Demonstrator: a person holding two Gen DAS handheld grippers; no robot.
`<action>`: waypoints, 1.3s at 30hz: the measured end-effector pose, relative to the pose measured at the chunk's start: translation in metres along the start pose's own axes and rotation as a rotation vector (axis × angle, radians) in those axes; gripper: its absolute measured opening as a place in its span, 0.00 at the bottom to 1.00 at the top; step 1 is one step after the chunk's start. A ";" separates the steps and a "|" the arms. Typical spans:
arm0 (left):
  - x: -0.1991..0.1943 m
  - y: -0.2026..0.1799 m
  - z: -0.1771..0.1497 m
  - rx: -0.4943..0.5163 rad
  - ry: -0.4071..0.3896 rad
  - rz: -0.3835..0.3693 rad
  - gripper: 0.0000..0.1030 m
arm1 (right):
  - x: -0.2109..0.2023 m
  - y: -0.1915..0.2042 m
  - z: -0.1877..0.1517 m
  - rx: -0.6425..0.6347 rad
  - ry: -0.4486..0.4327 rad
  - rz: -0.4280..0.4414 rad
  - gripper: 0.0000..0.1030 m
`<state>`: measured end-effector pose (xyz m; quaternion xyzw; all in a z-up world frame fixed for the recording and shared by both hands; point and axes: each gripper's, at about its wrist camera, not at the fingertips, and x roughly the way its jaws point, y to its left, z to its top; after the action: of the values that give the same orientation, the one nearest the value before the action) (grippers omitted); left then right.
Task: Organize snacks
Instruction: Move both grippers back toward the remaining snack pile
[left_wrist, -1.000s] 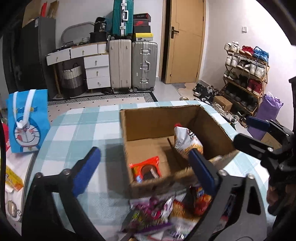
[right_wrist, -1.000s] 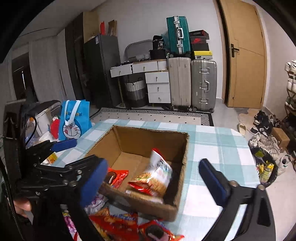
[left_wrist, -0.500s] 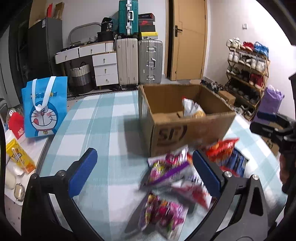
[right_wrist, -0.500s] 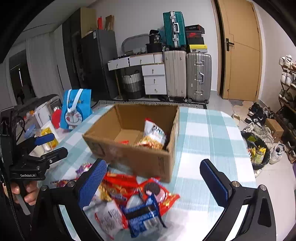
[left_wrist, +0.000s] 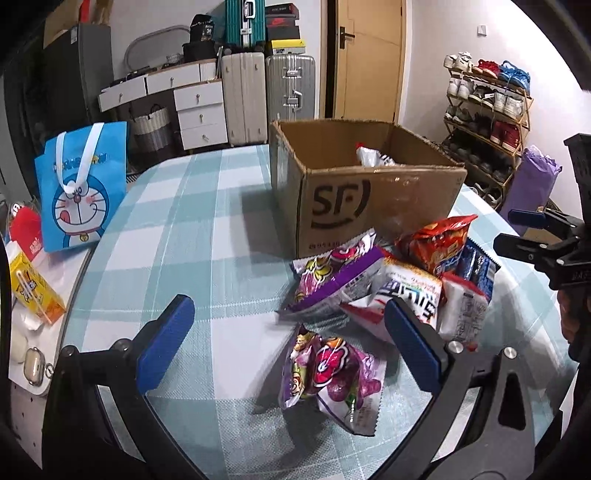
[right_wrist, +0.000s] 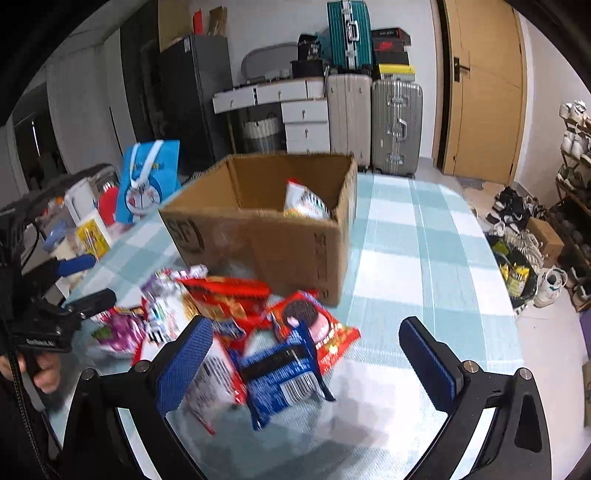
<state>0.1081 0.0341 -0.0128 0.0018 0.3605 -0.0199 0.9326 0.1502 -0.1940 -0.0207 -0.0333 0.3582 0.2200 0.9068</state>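
Open cardboard box (left_wrist: 369, 195) on a table with a teal-and-white checked cloth (left_wrist: 192, 229); one white snack bag (right_wrist: 304, 201) already standing inside it.

Heap of loose snack packets on the cloth just in front of the box's printed face: a purple packet (left_wrist: 332, 273) touching the box, a second purple packet (left_wrist: 332, 380) nearest the camera, a red chip bag (left_wrist: 436, 240), a white packet (left_wrist: 410, 295), a blue cookie packet (right_wrist: 280, 369) overlapping a red cookie packet (right_wrist: 314, 325).

Left gripper (left_wrist: 288, 343) poised above the near purple packet, jaws spread wide, holding nothing. Right gripper (right_wrist: 306, 362) poised over the blue cookie packet, jaws likewise wide and empty.

Probably light, crinkly, air-filled foil and plastic; likely slick and easily crushed. Best pinched gently at a flat crimped end seam or corner rather than across the puffed middle. Overlapping packets apt to drag neighbours along.

Blue cartoon tote bag (left_wrist: 81, 188) standing well left of the box.
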 end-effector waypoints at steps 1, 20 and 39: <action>0.002 0.000 -0.001 0.000 0.010 -0.003 1.00 | 0.003 -0.001 0.000 0.001 0.013 0.000 0.99; 0.017 0.004 -0.003 0.004 0.075 -0.015 1.00 | 0.042 -0.016 -0.023 -0.072 0.181 -0.032 0.99; 0.041 0.001 -0.017 0.028 0.174 -0.054 1.00 | 0.060 0.012 -0.037 -0.148 0.229 -0.003 0.99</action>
<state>0.1270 0.0338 -0.0525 0.0067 0.4395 -0.0496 0.8968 0.1602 -0.1692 -0.0868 -0.1253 0.4420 0.2394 0.8553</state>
